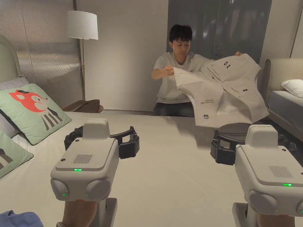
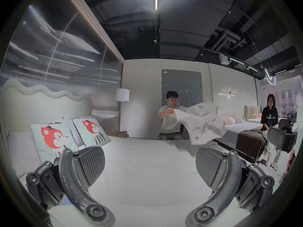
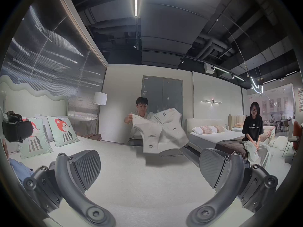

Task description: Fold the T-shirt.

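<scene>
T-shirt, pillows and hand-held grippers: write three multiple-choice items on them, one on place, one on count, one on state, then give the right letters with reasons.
1. Where is the T-shirt?
A. Flat on the bed
B. Held up by the person across the bed
C. On the floor lamp

2. How many fox pillows lie on the bed in the left gripper view?
A. Two
B. Four
C. None

3. How do the left hand-held gripper and the right hand-held gripper stand?
A. Both shut on the T-shirt
B. One open, one shut
C. Both open

Answers: 1 B, the person's hands grip it above the bed. 2 A, a near fox pillow and a far fox pillow. 3 C, each pair of jaws stands wide apart with bare bed between.
</scene>
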### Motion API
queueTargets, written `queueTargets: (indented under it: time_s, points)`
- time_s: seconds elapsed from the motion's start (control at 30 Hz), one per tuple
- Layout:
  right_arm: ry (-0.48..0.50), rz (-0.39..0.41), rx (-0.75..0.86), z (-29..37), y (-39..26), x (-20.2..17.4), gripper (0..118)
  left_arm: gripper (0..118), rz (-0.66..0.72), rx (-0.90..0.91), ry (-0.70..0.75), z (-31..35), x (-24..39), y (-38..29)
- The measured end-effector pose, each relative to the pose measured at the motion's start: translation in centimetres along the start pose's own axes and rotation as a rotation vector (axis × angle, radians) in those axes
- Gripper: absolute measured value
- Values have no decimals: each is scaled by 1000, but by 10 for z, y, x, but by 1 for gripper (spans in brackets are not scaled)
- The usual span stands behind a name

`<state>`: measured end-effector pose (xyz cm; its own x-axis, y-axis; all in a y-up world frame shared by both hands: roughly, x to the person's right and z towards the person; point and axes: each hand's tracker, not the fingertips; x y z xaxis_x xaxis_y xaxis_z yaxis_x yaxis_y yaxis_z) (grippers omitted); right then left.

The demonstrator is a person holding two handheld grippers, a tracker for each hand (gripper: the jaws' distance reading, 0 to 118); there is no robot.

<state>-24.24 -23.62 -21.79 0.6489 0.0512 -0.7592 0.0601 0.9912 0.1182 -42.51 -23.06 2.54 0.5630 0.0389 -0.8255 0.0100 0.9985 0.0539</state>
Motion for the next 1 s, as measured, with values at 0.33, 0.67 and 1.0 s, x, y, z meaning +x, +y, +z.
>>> queueTargets:
  time_s: [0.33,0.67,1.0]
  points:
    - [7,-6,-4,1,0,1,118,111,1,1,-1,0,-3,0]
    - [5,-8,-3,6,1,2,118,111,1,1,-3,1,-2,-2]
    - [0,-11,-2,7,1,3,118,111,1,4,5,1,-5,-4]
